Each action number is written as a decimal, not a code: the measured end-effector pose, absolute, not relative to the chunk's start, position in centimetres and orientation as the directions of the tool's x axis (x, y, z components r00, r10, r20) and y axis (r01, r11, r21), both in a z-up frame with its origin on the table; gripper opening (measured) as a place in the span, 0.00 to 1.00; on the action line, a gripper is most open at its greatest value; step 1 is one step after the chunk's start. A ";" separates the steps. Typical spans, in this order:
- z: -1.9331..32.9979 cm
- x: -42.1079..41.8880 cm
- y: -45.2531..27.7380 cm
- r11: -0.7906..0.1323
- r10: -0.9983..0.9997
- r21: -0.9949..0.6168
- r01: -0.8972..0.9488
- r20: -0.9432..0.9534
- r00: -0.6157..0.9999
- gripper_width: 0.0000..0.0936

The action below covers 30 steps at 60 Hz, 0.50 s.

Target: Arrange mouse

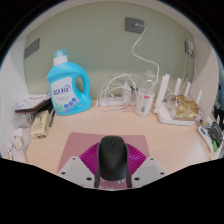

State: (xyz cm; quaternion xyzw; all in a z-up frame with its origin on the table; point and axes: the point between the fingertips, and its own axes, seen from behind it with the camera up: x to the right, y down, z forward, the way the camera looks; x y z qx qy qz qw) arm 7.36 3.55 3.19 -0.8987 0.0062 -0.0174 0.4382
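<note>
A black computer mouse [113,157] sits between my two fingers, its length pointing away from me, over the tan tabletop [120,128]. My gripper [113,165] is shut on it: the pink pads [84,158] press on its left and right sides. The rear of the mouse is hidden by the lower edge of the view.
A blue detergent bottle [69,88] stands at the back left. A tangle of white cables [118,93] and a clear glass [146,100] lie behind the mouse. A white router [178,105] sits at the right, small clutter [38,122] at the left, and a wall socket [134,25] above.
</note>
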 end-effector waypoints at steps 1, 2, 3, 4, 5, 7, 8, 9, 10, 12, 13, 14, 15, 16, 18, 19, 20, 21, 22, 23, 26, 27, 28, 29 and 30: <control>2.5 7.3 3.5 -0.624 -0.025 -0.782 0.009 0.032 0.999 0.38; 2.0 7.3 3.5 -0.629 -0.028 -0.777 0.010 0.036 0.999 0.38; 1.6 7.2 3.4 -0.634 -0.033 -0.773 0.009 0.039 0.999 0.38; 1.0 7.2 3.4 -0.638 -0.033 -0.770 0.009 0.039 0.999 0.39; 0.6 7.0 3.3 -0.641 -0.034 -0.767 0.009 0.041 0.999 0.40; -0.1 6.8 3.3 -0.651 -0.035 -0.759 0.012 0.046 0.998 0.43; -0.4 6.8 3.2 -0.655 -0.036 -0.756 0.011 0.046 0.998 0.45; -0.6 6.7 3.2 -0.658 -0.036 -0.753 0.010 0.044 0.998 0.46; -0.8 6.5 3.2 -0.660 -0.032 -0.751 0.008 0.039 0.999 0.47; -1.1 6.1 3.1 -0.668 -0.023 -0.744 0.004 0.026 0.999 0.49; -1.2 6.2 3.0 -0.675 -0.018 -0.738 0.003 0.021 1.000 0.50; -1.2 6.2 2.9 -0.679 -0.021 -0.735 0.000 0.019 1.000 0.52; -1.3 6.3 2.8 -0.683 -0.026 -0.730 -0.003 0.020 0.999 0.53; -1.2 6.3 2.7 -0.684 -0.029 -0.729 -0.003 0.023 0.999 0.57; -0.8 6.5 2.5 -0.684 -0.033 -0.730 0.000 0.031 0.999 0.72; -0.5 6.5 2.5 -0.680 -0.034 -0.733 0.003 0.036 0.999 0.81; -0.1 6.5 2.4 -0.675 -0.036 -0.737 0.004 0.039 0.999 0.90; 0.3 6.6 2.3 -0.671 -0.038 -0.741 0.006 0.042 0.998 0.93; 0.6 6.6 2.1 -0.670 -0.040 -0.742 0.006 0.044 0.998 0.90; 1.0 6.6 1.9 -0.667 -0.044 -0.745 0.005 0.046 0.998 0.88; 2.5 6.7 1.1 -0.656 -0.055 -0.755 0.000 0.048 0.997 0.90; 3.0 6.7 0.8 -0.652 -0.058 -0.759 0.000 0.050 0.997 0.91; 3.5 6.6 0.5 -0.646 -0.060 -0.763 -0.001 0.050 0.997 0.92; 4.1 6.5 0.1 -0.642 -0.063 -0.767 -0.001 0.050 0.997 0.91; 4.6 6.6 -0.3 -0.638 -0.068 -0.770 -0.002 0.053 0.996 0.91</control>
